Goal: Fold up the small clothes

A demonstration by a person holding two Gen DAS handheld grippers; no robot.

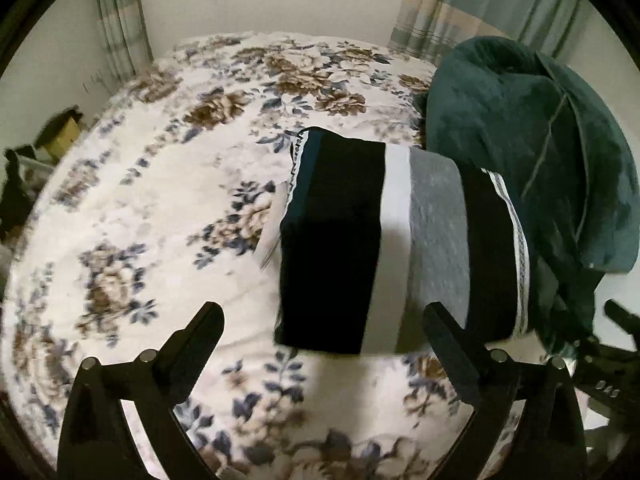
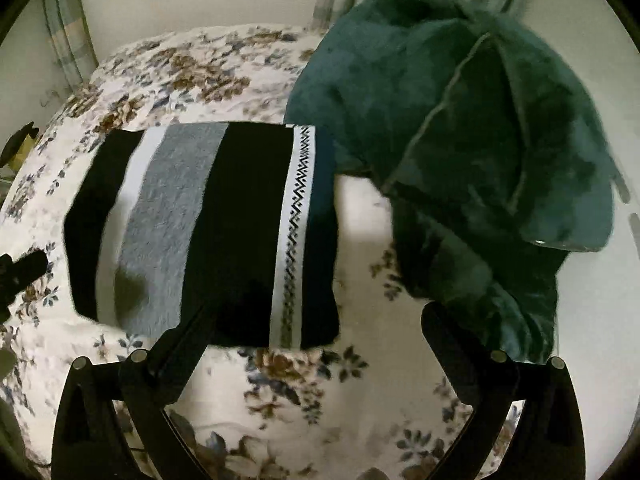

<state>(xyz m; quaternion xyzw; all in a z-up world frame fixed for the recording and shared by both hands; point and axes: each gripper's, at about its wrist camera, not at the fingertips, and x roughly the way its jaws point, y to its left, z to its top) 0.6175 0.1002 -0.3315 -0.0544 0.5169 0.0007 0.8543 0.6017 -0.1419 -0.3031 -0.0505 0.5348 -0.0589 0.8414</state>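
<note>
A folded striped garment (image 1: 372,240), black, white and grey with a zigzag-patterned band, lies flat on the floral bedspread (image 1: 160,208). It also shows in the right wrist view (image 2: 208,232). My left gripper (image 1: 324,316) is open and empty, just in front of the garment's near edge. My right gripper (image 2: 320,316) is open and empty, its left finger (image 2: 188,340) at the garment's near edge. A crumpled dark green fleece garment (image 2: 460,140) lies to the right, touching the striped one, and it also shows in the left wrist view (image 1: 520,140).
The floral bedspread (image 2: 320,392) covers the whole bed. Curtains (image 1: 460,12) and a wall stand behind the bed. A cardboard box (image 1: 64,136) and dark objects sit beside the bed at the left. My right gripper's tip shows in the left wrist view (image 1: 616,344).
</note>
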